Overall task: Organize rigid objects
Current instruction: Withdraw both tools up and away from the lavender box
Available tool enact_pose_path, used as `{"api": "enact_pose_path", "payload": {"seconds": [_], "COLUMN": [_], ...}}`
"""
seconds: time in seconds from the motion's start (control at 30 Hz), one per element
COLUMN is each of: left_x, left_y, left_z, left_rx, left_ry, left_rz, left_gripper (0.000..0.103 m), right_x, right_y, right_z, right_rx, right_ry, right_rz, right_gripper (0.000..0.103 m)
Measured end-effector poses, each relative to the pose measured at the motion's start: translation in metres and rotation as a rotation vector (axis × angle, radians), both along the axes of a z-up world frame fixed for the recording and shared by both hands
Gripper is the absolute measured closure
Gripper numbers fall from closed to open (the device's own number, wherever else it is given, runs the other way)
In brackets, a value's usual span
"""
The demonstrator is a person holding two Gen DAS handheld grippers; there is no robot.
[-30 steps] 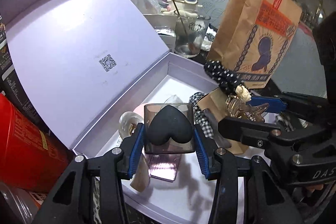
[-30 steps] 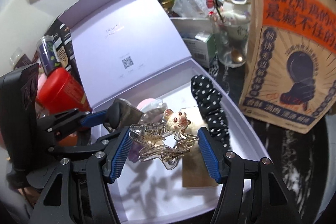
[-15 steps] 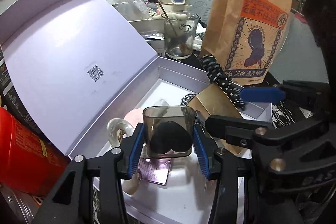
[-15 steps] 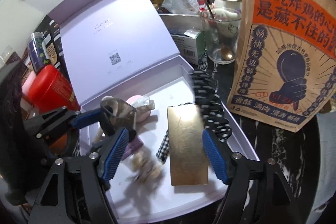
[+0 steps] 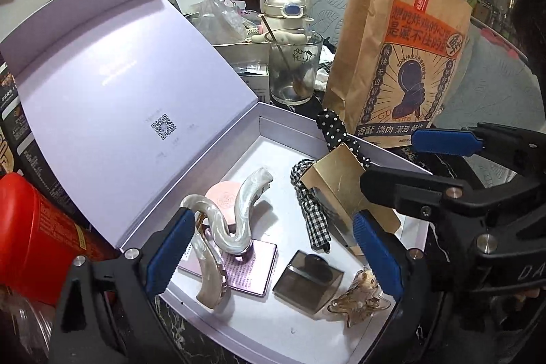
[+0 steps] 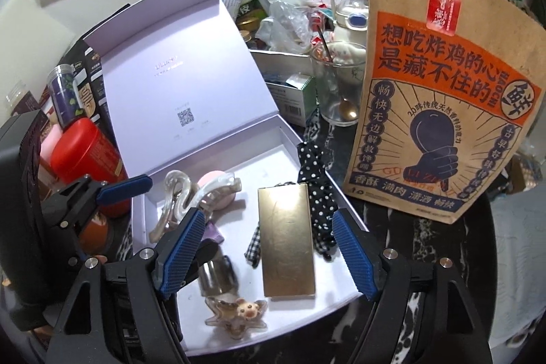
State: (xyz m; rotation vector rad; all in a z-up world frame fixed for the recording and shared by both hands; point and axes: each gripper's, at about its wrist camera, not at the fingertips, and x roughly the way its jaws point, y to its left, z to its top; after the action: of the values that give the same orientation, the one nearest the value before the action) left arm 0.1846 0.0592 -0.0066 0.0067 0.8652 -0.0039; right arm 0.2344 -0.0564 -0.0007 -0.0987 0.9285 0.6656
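Both tools hang over the open lavender box (image 5: 293, 132), angled down into it. The left tool (image 5: 273, 248) is opening, its blue pads spread wide with nothing pressed between them. The smoky clear case (image 5: 307, 282) lies on the box floor below the gap, free of either pad. The right tool (image 6: 269, 251) also stands wide and grips nothing; the amber star clip (image 6: 235, 316) with its small animal head lies on the floor at 6 o'clock in the right wrist view.

Other contents, left wrist view:
- pearly S-shaped claw clip (image 5: 225, 227) at 9 o'clock of the case, partly over a pink round compact (image 5: 223, 197) and a lilac card (image 5: 245, 268)
- gold flat box (image 5: 344, 186) at 1 o'clock, tilted against the right wall
- gingham ribbon (image 5: 312, 220) beside it
- polka-dot scrunchie (image 5: 336, 132) draped over the rim

Risks, as judged:
- The left pad sits just beside the claw clip. A sideways move on withdrawal could snag it and drag the card.
- The two tools crowd each other at 3 o'clock, so a careless lift could knock them together.
- The star clip rests near the front rim and a nudge might tip it out.
- The paper bag (image 6: 443, 91) stands near the box's right wall, and a wide swing could topple it.
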Motion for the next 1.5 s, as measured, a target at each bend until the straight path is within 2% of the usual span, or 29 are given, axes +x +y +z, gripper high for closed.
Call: {"api": "enact_pose_path", "payload": {"seconds": [0.23,0.6,1.23,1.37,1.5], "left_x": [-0.009,-0.035,-0.114,-0.13,-0.143], "left_y": [-0.003,-0.009,-0.009,-0.01,-0.01], "left_z": [0.003,0.019,0.08,0.091,0.096], "left_rx": [-0.009,-0.01,0.024,0.026,0.034], "left_ry": [0.003,-0.028,-0.187,-0.217,-0.232], "left_rz": [-0.003,0.005,0.037,0.043,0.054], "left_gripper": [0.008,0.008,0.008,0.008,0.008], "right_x": [-0.01,-0.034,-0.1,-0.114,-0.13], "right_y": [0.0,-0.008,-0.042,-0.047,-0.057], "right_z": [0.011,0.029,0.074,0.082,0.089], "right_rx": [-0.034,-0.02,-0.009,-0.015,-0.008], "right_ry": [-0.063,-0.117,-0.272,-0.311,-0.343], "right_rz": [-0.011,0.014,-0.026,-0.058,-0.073], "right_gripper": [0.025,0.025,0.021,0.011,0.006]}}
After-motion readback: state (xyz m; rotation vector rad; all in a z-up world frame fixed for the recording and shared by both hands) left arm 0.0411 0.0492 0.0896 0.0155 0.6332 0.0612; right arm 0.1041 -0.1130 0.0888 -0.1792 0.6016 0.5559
